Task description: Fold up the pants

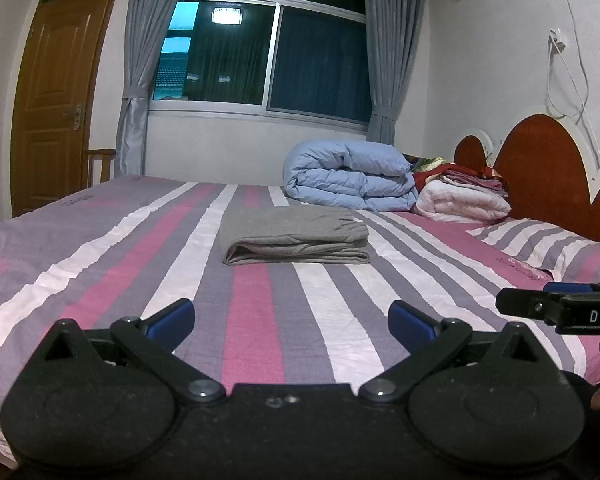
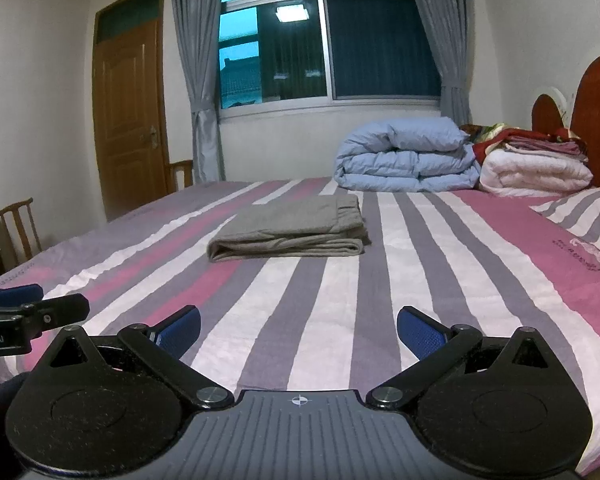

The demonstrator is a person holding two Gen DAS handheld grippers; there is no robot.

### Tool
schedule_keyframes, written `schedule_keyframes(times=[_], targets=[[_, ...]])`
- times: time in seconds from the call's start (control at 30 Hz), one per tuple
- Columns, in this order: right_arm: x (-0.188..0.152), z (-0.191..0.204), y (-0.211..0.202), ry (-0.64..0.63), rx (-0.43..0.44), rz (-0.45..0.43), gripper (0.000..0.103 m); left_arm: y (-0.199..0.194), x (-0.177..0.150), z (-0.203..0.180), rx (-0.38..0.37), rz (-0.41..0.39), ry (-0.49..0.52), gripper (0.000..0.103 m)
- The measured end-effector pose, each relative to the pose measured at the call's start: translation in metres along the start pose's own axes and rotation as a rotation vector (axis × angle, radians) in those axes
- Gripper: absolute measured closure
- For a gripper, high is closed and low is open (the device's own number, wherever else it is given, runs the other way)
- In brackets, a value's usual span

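Folded pants [image 1: 296, 236] lie on the bed [image 1: 112, 264], well ahead of both claws. Behind them to the right, a rolled quilt [image 1: 350, 180] rests beside a stack of bedding [image 1: 464, 196] against the headboard [image 1: 540, 164]. Window [image 1: 272, 52] behind; door [image 1: 52, 100] far left.

light: dim indoor, cool cast | source: ceiling lamp reflected in the window [image 1: 274, 50] above my bed [image 1: 260, 320] | shadows: soft, faint | glare: only that reflection | focus: sharp mid-frame, slightly grainy | edges: strong fisheye bending, dark vignette corners
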State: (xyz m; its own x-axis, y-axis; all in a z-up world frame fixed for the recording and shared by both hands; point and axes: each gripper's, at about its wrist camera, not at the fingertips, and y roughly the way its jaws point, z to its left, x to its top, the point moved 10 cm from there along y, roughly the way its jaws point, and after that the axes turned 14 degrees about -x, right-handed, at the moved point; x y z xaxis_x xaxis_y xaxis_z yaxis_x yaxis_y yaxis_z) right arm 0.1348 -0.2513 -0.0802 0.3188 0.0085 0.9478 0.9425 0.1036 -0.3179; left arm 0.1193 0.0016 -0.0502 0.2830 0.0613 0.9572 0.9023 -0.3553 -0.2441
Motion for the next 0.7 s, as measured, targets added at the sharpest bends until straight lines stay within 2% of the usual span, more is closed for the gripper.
schedule_keyframes(times=[0.7], targets=[[-0.0004, 0.0069, -0.0015, -0.003, -0.008, 0.006, 0.000, 0.0003, -0.0005, 0.0020, -0.005, -0.001, 0.007, 0.006]])
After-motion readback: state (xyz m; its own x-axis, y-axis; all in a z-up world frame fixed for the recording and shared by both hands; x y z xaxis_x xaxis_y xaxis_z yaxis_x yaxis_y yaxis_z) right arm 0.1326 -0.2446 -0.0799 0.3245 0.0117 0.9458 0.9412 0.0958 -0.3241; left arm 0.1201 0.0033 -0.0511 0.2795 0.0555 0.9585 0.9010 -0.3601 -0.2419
